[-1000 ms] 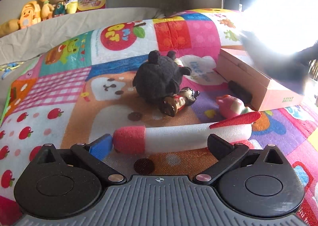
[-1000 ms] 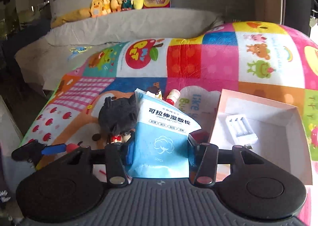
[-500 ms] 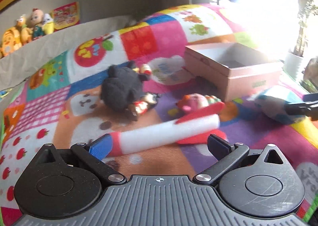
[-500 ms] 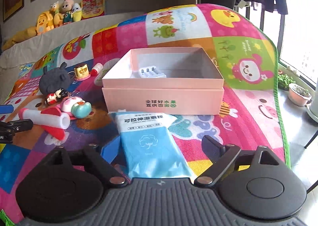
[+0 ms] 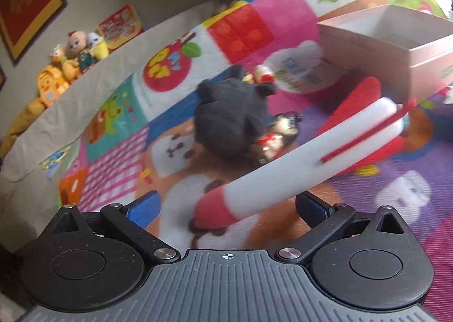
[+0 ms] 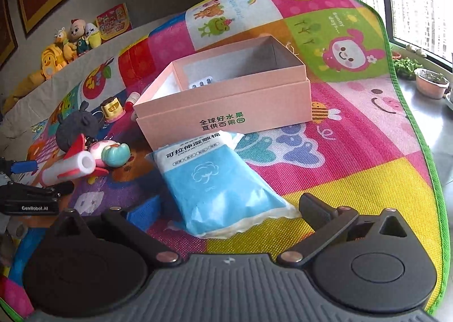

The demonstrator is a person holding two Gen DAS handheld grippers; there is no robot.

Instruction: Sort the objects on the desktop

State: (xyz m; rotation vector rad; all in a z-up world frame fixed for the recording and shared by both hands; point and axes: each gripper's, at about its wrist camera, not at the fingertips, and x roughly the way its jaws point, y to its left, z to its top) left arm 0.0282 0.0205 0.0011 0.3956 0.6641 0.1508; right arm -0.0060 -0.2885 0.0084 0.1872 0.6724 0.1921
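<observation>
A white foam rocket (image 5: 305,160) with red fins and nose lies on the colourful mat, its nose between the wide-open fingers of my left gripper (image 5: 226,206); it also shows in the right wrist view (image 6: 68,167). A blue wet-cotton pack (image 6: 215,177) lies on the mat in front of the pink box (image 6: 226,101), between the open fingers of my right gripper (image 6: 226,208), which do not grip it. A white charger (image 6: 201,83) lies inside the box. The left gripper (image 6: 31,177) shows at the left edge of the right wrist view.
A black plush (image 5: 232,121), a small figurine (image 5: 280,135) and a pink and teal toy (image 6: 110,152) lie left of the box. A gold-capped jar (image 6: 113,108) stands behind. Stuffed toys (image 6: 70,44) line the back ledge. The mat's green edge (image 6: 430,152) runs at right; potted plants (image 6: 430,84) beyond.
My right gripper has let the blue pack down on the mat and opened wider, drawn back a little. My left gripper has swung and closed in on the rocket's nose.
</observation>
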